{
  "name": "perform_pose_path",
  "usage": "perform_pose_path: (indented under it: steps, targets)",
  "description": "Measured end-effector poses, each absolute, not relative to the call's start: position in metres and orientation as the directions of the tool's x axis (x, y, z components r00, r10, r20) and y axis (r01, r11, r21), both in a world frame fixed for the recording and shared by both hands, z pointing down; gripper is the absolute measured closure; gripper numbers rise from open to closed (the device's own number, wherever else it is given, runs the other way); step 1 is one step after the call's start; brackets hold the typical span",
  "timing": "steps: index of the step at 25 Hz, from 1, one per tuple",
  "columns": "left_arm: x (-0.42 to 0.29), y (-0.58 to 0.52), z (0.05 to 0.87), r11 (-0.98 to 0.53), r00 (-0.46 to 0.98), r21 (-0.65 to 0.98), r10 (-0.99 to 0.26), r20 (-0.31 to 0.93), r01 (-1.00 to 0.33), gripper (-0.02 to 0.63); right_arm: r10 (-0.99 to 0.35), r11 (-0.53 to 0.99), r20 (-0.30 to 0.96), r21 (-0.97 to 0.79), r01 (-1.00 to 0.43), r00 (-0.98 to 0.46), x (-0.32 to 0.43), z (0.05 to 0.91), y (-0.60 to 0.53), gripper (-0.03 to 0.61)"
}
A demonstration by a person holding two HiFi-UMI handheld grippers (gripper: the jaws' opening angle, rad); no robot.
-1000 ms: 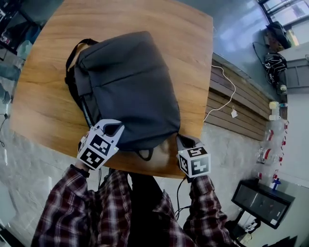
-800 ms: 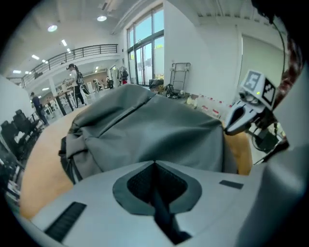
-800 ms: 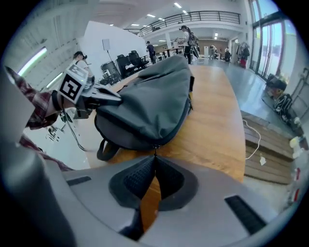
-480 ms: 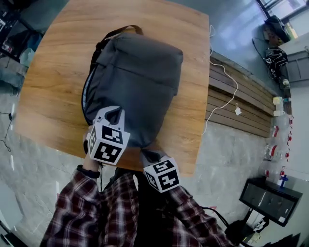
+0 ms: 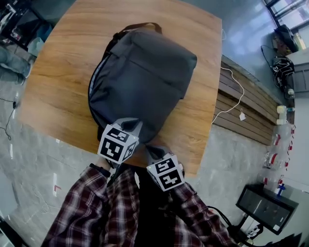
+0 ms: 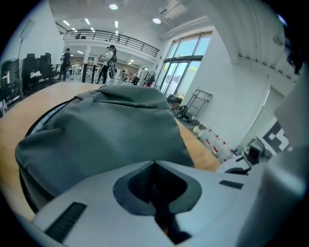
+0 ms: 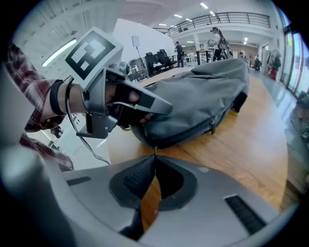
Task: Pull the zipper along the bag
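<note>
Table: square wooden top (image 5: 53, 82), warm grain, rounded corners.
Floor: pale grey and glossy (image 5: 34, 164), reflecting the light.
Bench: slatted wood (image 5: 246, 103) just beside the table's right edge, with a white cable (image 5: 231, 91) trailing across it.
Cabinet: low dark unit (image 5: 265, 207) on the floor at lower right.
Windows: tall glazed panels (image 6: 181, 65), full of daylight.
Wall: plain white (image 6: 236, 82) beside the windows.
Mezzanine: railed balcony (image 6: 113, 36) across the far end.
Ceiling: white, with round recessed lamps (image 6: 114, 6) lit.
Far end: dark office chairs (image 7: 155, 59) and small standing people (image 6: 107, 60).
</note>
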State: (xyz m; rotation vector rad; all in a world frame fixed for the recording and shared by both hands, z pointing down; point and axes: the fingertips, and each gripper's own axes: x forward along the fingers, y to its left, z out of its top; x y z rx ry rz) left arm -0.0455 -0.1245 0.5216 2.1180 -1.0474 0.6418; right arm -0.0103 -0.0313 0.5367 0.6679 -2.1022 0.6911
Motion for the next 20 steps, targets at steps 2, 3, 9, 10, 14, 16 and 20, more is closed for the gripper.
perform_pose_path:
  steps: [2, 3, 9, 10, 14, 16, 20]
  targets:
    - [-0.044, -0.122, 0.523, -0.461, 0.550, 0.337, -0.482, 0.682, -0.821, 0.604, -0.238, 0.718, 0.826, -0.205, -0.665, -0.512, 0.005, 0.535, -0.038, 0.563]
    - [-0.044, -0.121, 0.523, -0.466, 0.551, 0.334, -0.481, 0.682, -0.819, 0.603, -0.250, 0.727, 0.829, -0.181, -0.662, -0.501, 0.011, 0.534, -0.043, 0.563]
    - [-0.042, -0.118, 0.525, -0.505, 0.548, 0.297, -0.471, 0.691, -0.810, 0.603, -0.327, 0.738, 0.843, -0.055, -0.673, -0.428, 0.039, 0.531, -0.092, 0.563]
    - [-0.041, -0.117, 0.525, -0.508, 0.547, 0.293, -0.472, 0.692, -0.810, 0.604, -0.329, 0.741, 0.846, -0.045, -0.670, -0.420, 0.042, 0.533, -0.099, 0.563]
    - [-0.039, -0.116, 0.527, -0.504, 0.545, 0.298, -0.466, 0.696, -0.811, 0.603, -0.317, 0.754, 0.851, -0.041, -0.656, -0.418, 0.041, 0.539, -0.104, 0.561]
    - [-0.040, -0.116, 0.529, -0.503, 0.539, 0.291, -0.468, 0.700, -0.814, 0.604, -0.323, 0.742, 0.841, -0.060, -0.668, -0.433, 0.040, 0.537, -0.102, 0.558]
    - [-0.040, -0.117, 0.519, -0.485, 0.552, 0.310, -0.509, 0.660, -0.818, 0.603, -0.353, 0.681, 0.811, -0.119, -0.722, -0.466, 0.055, 0.520, -0.102, 0.557]
